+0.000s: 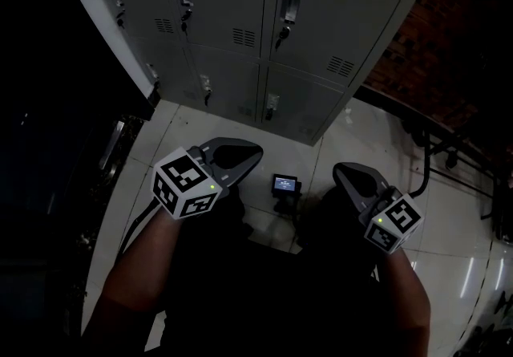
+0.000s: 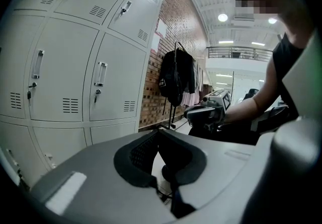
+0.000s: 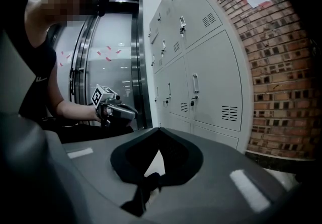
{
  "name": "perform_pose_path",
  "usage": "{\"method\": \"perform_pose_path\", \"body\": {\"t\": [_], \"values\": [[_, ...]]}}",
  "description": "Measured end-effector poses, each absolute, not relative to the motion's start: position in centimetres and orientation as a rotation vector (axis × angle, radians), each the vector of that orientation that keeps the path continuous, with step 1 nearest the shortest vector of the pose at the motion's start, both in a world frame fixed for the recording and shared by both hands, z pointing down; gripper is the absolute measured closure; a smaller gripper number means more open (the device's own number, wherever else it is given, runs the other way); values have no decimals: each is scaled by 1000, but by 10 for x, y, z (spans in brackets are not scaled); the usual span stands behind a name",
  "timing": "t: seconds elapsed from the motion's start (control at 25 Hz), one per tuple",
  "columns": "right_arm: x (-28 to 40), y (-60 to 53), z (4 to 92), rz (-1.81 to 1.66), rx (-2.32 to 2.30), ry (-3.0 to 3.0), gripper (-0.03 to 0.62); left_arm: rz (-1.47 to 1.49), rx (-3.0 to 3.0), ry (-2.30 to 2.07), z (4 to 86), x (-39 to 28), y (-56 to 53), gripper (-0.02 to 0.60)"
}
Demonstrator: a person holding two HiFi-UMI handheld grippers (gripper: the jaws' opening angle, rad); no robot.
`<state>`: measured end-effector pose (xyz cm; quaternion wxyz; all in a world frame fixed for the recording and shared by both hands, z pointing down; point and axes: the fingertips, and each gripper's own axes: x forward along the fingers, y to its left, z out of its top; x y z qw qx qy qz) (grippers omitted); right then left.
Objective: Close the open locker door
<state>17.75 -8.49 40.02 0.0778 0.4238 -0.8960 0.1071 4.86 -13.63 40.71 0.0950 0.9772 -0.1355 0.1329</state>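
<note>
A bank of grey metal lockers point(image 1: 264, 34) stands ahead of me. Every door I can see on it lies flush, each with a handle and a key lock. My left gripper point(image 1: 252, 152) hangs low over the floor, short of the lockers, shut with nothing in it. My right gripper point(image 1: 340, 172) is level with it, to the right, also shut and empty. The left gripper view shows the lockers point(image 2: 70, 82) on its left and the right gripper point(image 2: 205, 113) across from it. The right gripper view shows the left gripper point(image 3: 118, 112) and the lockers point(image 3: 201, 67).
A small device with a lit screen point(image 1: 284, 184) sits on the pale tiled floor between the grippers. A brick wall point(image 1: 457, 42) adjoins the lockers on the right, with a black cable point(image 1: 422, 175) below it. Dark garments hang on a rack point(image 2: 176, 74). Glass doors point(image 3: 100, 67) stand beyond.
</note>
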Motion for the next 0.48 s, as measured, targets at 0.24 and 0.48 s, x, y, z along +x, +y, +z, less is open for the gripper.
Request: {"method": "perform_pose_path", "body": {"t": [0.24, 0.48], "values": [[177, -85, 400, 317, 1266, -2686, 592, 399, 2898, -407, 408, 48, -137, 569], [177, -86, 398, 311, 1267, -2693, 592, 403, 2899, -409, 408, 49, -138, 569]]}}
